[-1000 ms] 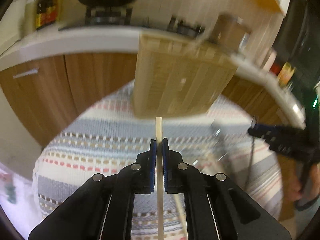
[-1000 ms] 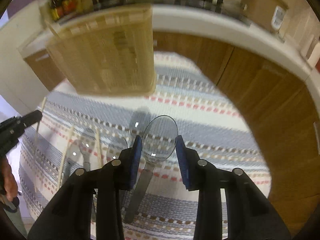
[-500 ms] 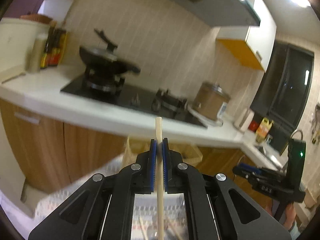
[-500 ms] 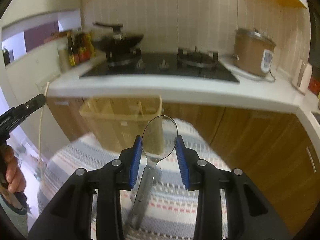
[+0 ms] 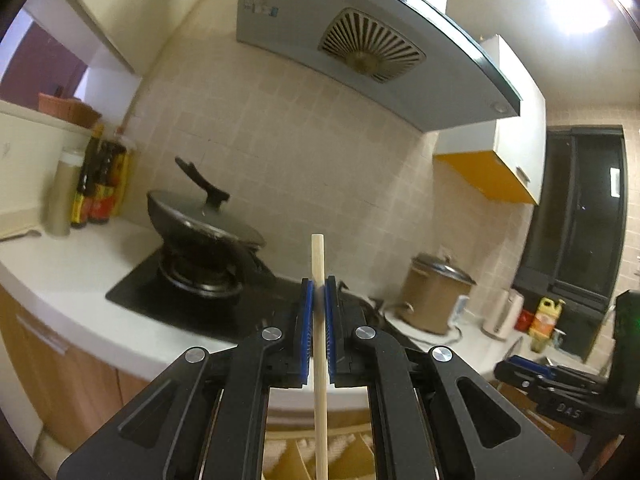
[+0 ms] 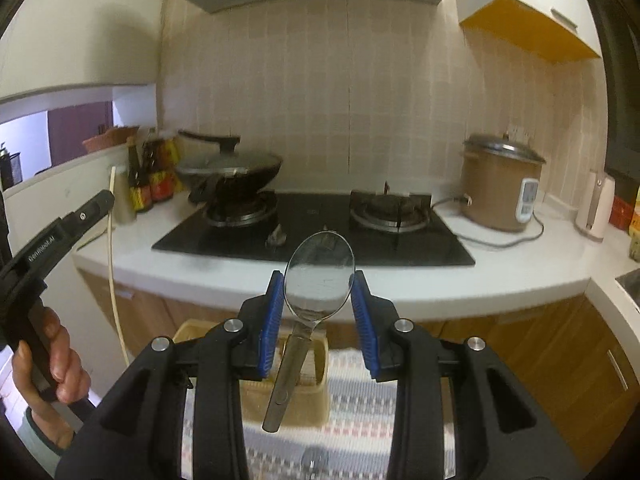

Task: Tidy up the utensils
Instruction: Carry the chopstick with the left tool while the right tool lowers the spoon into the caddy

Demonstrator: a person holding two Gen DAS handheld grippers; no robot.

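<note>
Chopstick (image 5: 319,340) pinched by left gripper (image 5: 319,312); spoon (image 6: 319,276) clamped in right gripper (image 6: 319,304); lettering blurred.

Warm, dim kitchen light, with fisheye bending at the edges.

A ceiling lamp (image 5: 576,4) glares white above and right of the left gripper (image 5: 319,304); beyond it the hood (image 5: 360,48) shines faintly. The bottles (image 5: 100,184) far left of it are smeared and soft. Ahead of the right gripper (image 6: 319,292) the spoon (image 6: 319,276) bowl catches pale reflections, and the rug (image 6: 360,408) beneath blurs. Black vignette rings both views; counter edges curve.
</note>
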